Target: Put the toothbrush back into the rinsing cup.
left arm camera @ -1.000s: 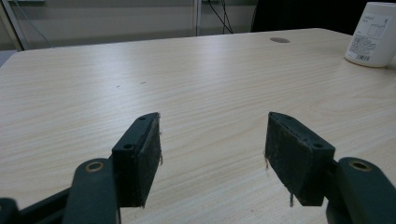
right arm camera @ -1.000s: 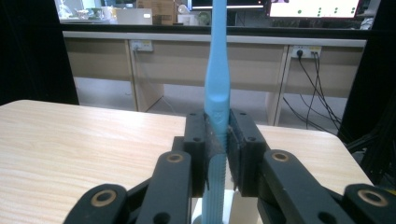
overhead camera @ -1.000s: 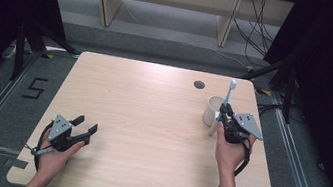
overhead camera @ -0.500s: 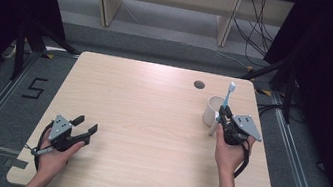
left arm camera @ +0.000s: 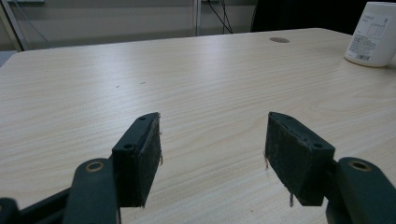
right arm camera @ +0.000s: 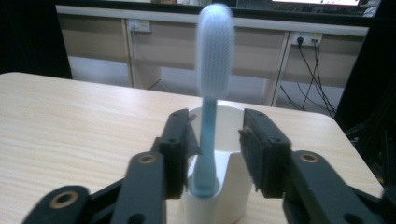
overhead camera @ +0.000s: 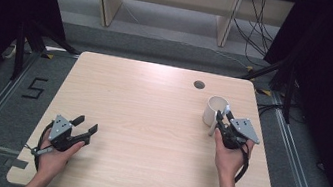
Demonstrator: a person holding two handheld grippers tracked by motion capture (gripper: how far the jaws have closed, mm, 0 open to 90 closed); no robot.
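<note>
- Right gripper view looks straight along the right gripper (right arm camera: 212, 149): its jaws have just been opening and now stand apart, with the pale blue toothbrush (right arm camera: 210, 116) between them. The left pad sits close against the handle, though I cannot be sure it touches; the right pad is clear of it.
- Bristles up, the toothbrush stands upright with its foot in a small holder on the near side of the white mug (right arm camera: 219, 191). The head looks blurred.
- From the high view, the mug (overhead camera: 214, 110) sits near the right edge of the table (overhead camera: 150, 121), below the round cable hole (overhead camera: 199, 84), and the right gripper (overhead camera: 223, 123) is right against it. The toothbrush is too small to make out there.
- Left gripper view shows the left gripper (left arm camera: 212, 149) with jaws wide apart and nothing between them, only bare tabletop; the mug (left arm camera: 373, 35) stands far off at the upper right.
- High view gives the poses: the right hand (overhead camera: 229, 156) reaches in from the bottom edge towards the mug, while the left hand (overhead camera: 57, 149) rests low at the near left corner, its gripper (overhead camera: 86, 125) pointing right across the table.
</note>
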